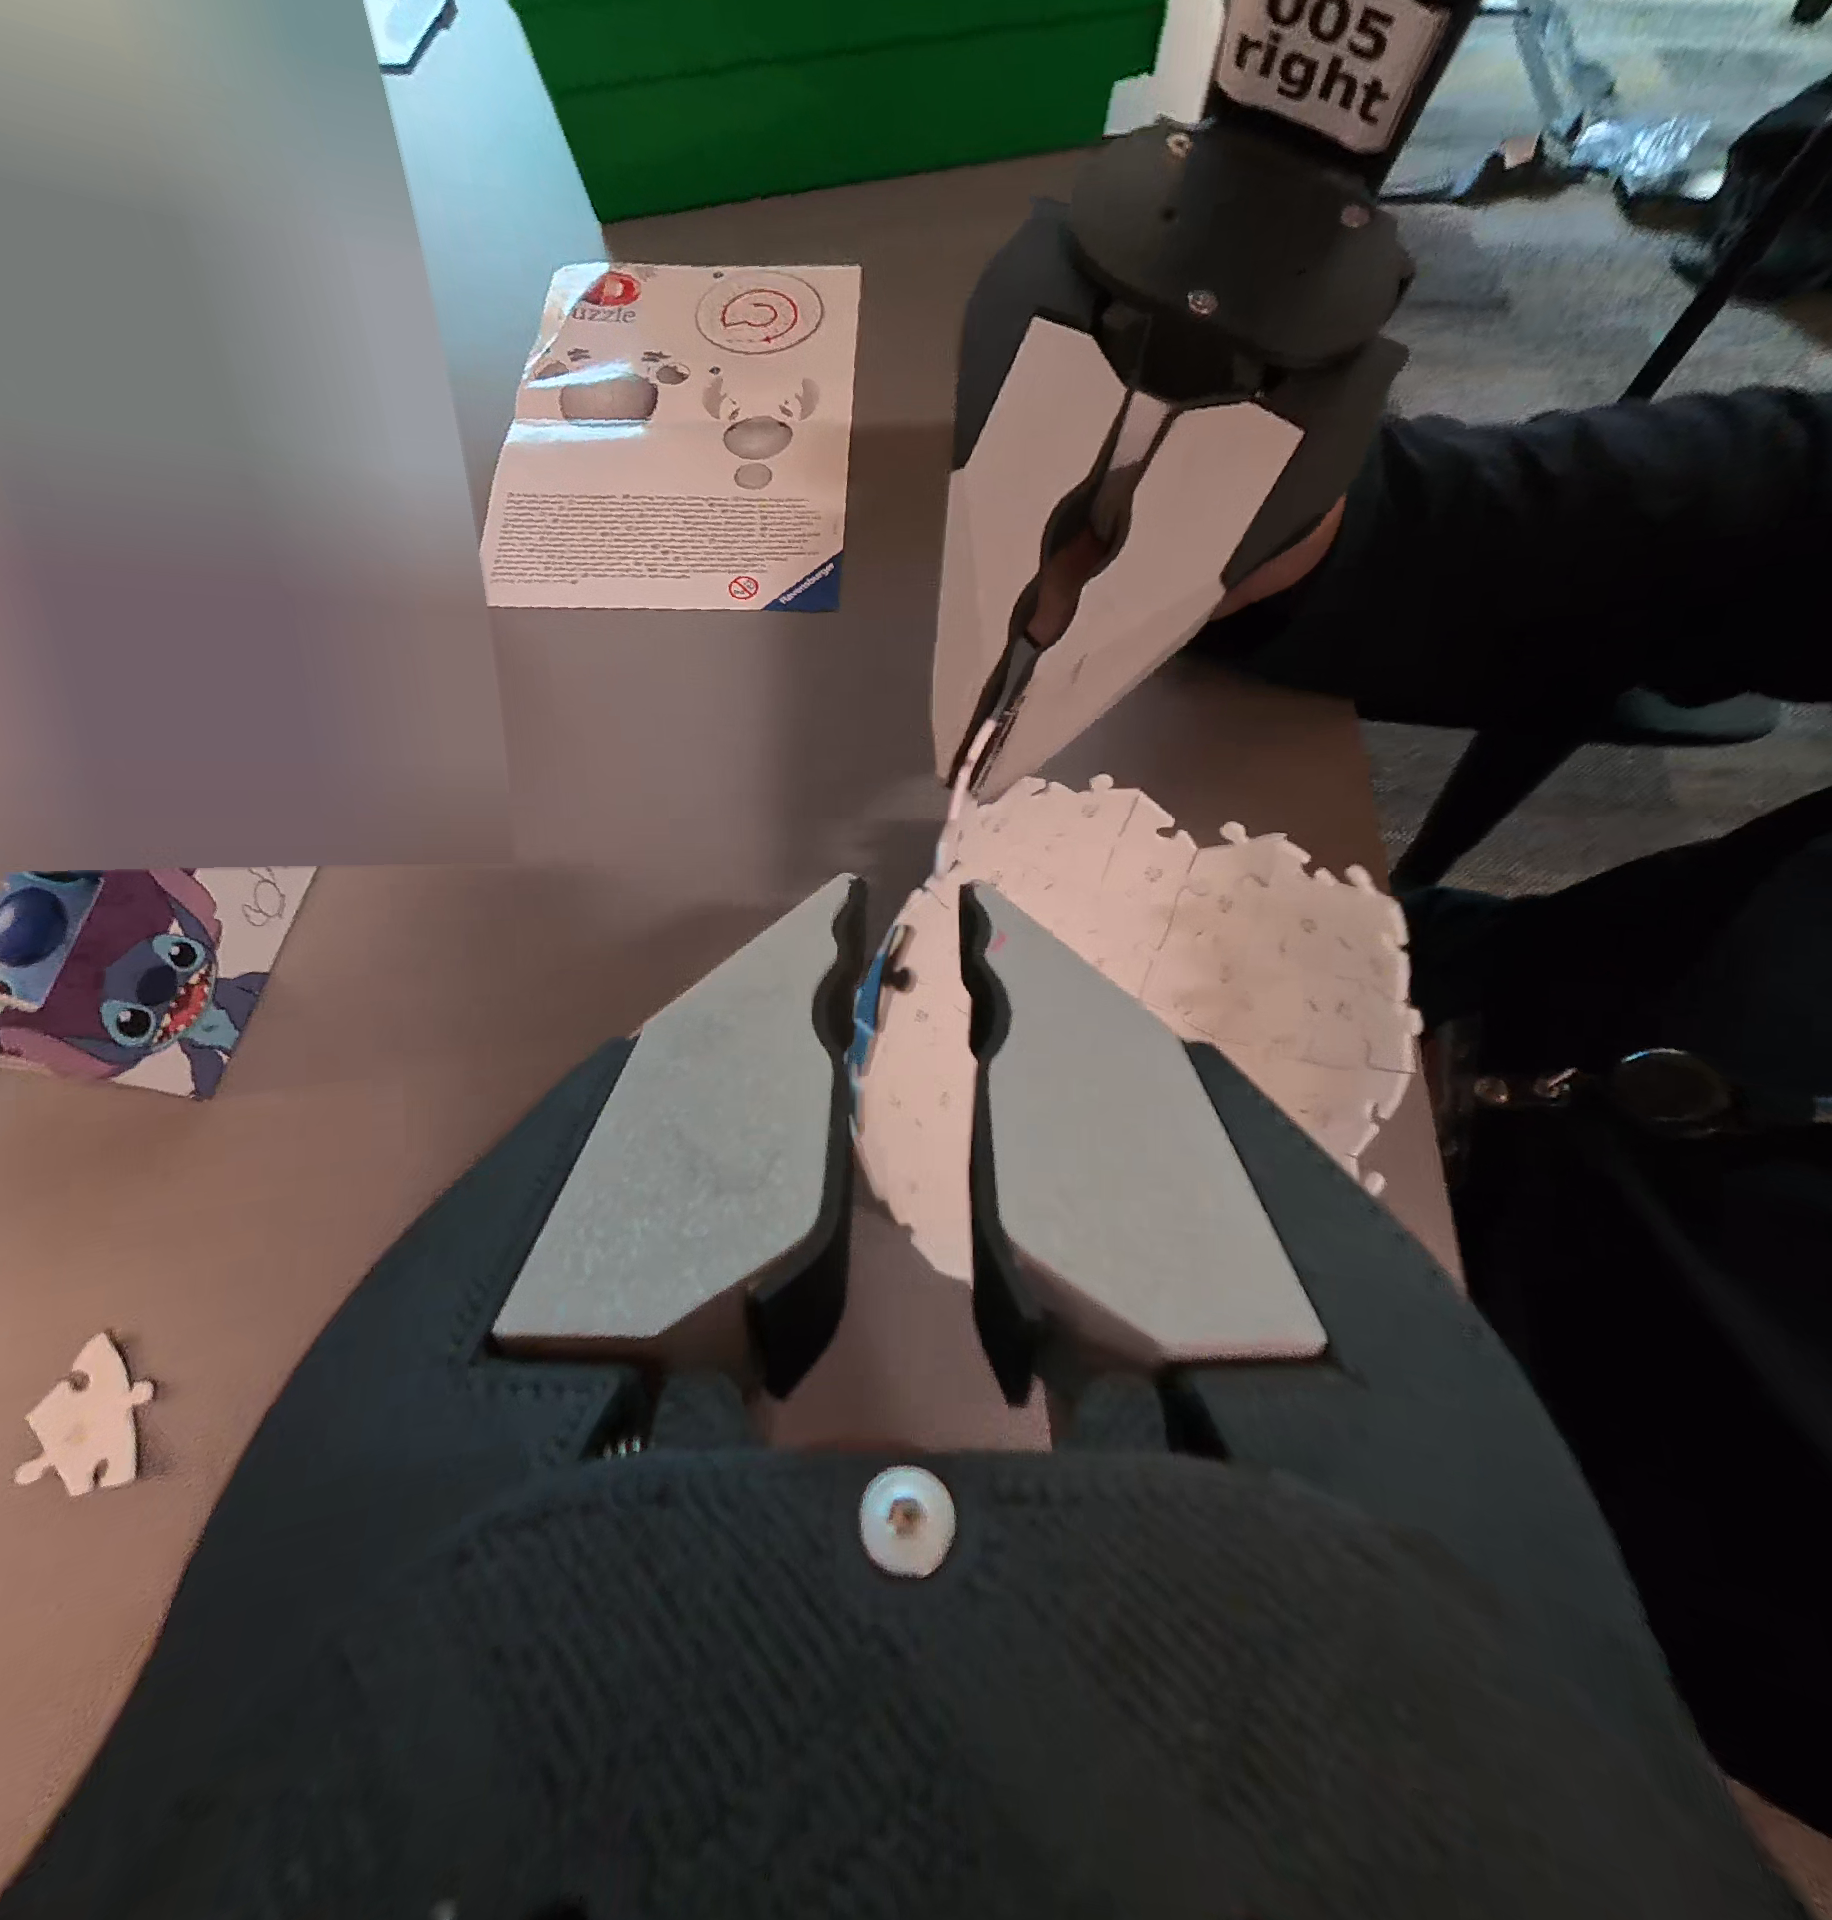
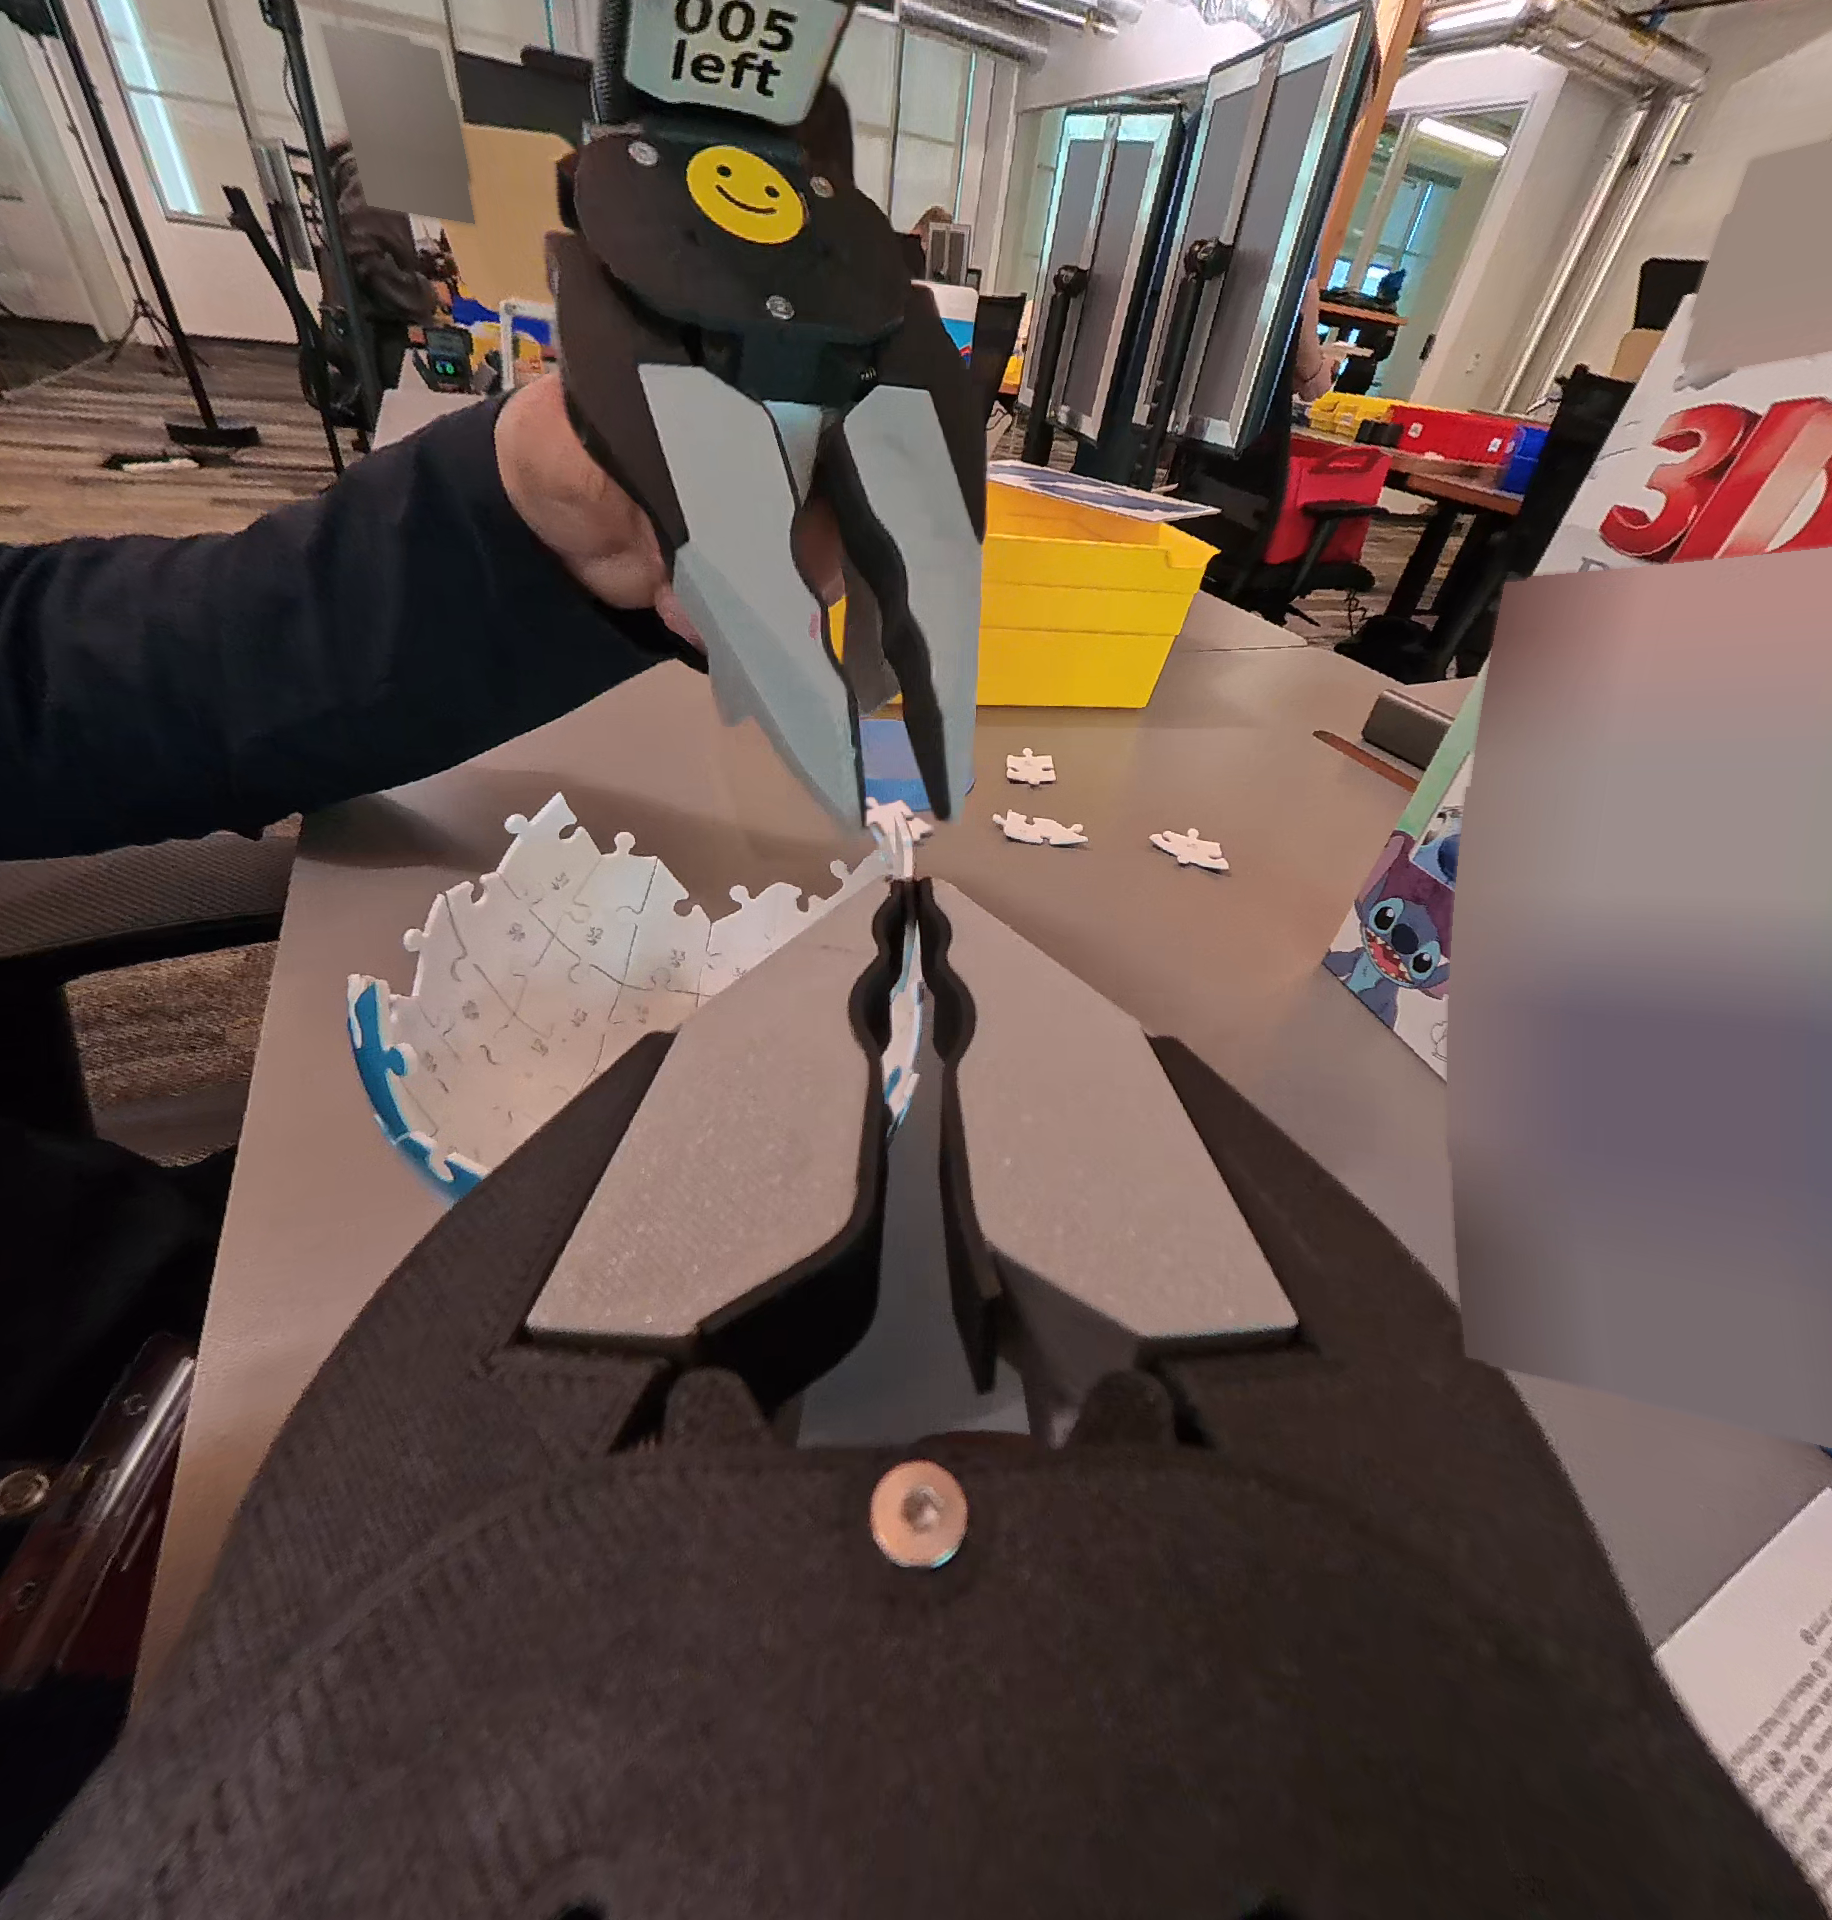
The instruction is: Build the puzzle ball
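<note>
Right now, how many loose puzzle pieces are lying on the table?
4 visible: three loose pieces beyond the claws in the right wrist view, one near the left claw. Others may be hidden.

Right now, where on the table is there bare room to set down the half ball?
Bare table lies between the leaflet and the picture card. More lies between that card and one loose piece. It is crowded where both grippers meet at the half ball, and by the three pieces beyond.

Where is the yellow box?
In the right wrist view, the yellow box sits at the far end of the table, just behind the left gripper, beyond the three loose puzzle pieces.
</note>
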A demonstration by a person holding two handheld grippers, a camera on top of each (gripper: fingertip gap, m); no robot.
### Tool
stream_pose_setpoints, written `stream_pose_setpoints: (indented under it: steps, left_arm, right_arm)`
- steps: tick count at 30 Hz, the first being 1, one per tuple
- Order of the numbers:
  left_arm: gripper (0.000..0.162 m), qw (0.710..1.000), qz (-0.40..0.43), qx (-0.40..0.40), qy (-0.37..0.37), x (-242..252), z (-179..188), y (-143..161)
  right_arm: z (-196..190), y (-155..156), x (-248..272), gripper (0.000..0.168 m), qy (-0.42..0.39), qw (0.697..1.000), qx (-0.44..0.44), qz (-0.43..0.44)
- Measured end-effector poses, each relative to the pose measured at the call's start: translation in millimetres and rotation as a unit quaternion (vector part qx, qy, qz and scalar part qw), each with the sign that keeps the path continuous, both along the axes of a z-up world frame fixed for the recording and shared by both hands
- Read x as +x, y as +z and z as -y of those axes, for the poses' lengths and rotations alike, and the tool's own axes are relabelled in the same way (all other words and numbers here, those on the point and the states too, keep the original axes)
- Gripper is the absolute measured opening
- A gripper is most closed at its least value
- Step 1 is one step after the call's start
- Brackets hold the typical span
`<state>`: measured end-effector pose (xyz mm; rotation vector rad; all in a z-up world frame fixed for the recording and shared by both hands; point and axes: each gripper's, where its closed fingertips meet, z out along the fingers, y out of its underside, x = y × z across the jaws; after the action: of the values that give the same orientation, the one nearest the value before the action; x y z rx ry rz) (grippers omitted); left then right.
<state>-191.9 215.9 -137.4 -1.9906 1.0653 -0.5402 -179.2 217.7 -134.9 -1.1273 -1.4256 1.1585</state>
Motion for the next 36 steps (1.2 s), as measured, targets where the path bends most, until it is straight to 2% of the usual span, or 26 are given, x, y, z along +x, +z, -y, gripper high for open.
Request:
stream_pose_setpoints:
  steps: [4,11,22,36]
  left_arm:
    - [0.018,1.000,0.015,-0.011,0.023,-12,-5,3]
    - [0.022,0.998,0.031,-0.058,0.010,-15,-3,-4]
    - [0.024,0.998,-0.008,-0.062,-0.007,-11,1,-12]
    - [0.020,0.996,-0.070,-0.057,-0.014,-6,-1,-29]
  right_arm:
    - [1,-5,-2,0.000,-0.005,1.000,0.022,0.013]
    - [3,-11,-4,0.000,-0.008,0.998,0.048,0.027]
    - [3,-17,-7,0.000,-0.032,0.993,0.110,0.041]
    - [1,-20,-9,0.000,-0.047,0.989,0.132,0.046]
